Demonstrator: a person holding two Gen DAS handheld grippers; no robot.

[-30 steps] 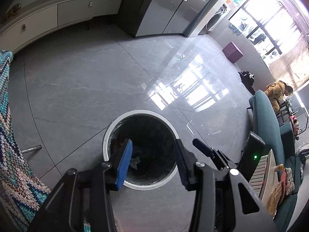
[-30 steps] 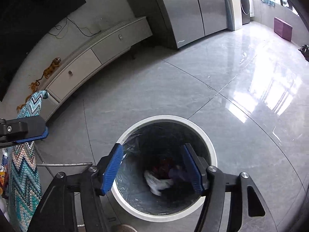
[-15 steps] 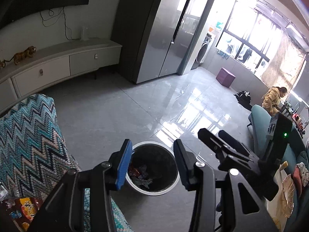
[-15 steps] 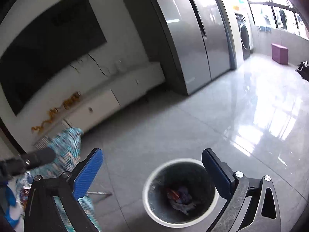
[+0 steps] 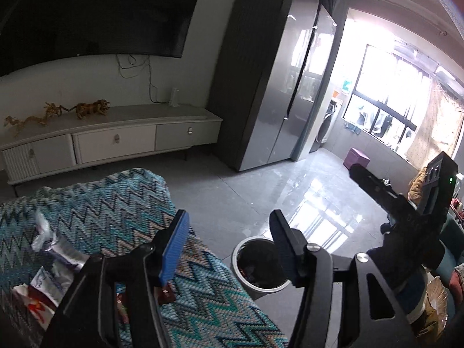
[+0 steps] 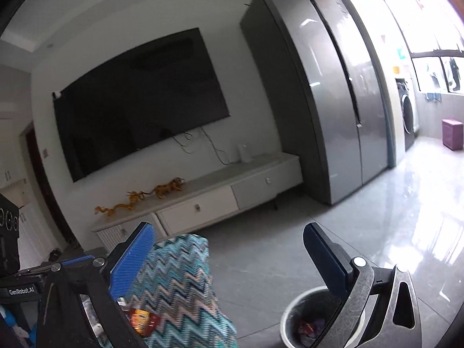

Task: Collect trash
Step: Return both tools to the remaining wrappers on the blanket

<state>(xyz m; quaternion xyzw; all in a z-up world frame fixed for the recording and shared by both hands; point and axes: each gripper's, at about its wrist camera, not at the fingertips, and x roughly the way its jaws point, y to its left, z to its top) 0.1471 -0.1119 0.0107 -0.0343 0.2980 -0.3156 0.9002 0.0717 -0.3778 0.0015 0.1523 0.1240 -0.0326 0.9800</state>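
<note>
Living-room floor with trash bin point(image 5: 262, 266), left gripper point(image 5: 229, 246) jaws just widening, empty, right gripper point(image 6: 229, 249) spread, empty

Both grippers have risen and tilted up from the trash bin point(image 5: 262, 266), which filled each view a second ago and now sits small and low on the floor. The zigzag blanket point(image 5: 116, 217) with wrappers point(image 5: 46, 249) on it has come into sight. The left gripper point(image 5: 229, 246) has just been opening, nothing between its jaws; the right gripper point(image 6: 229, 249) has spread wide, empty.
</note>
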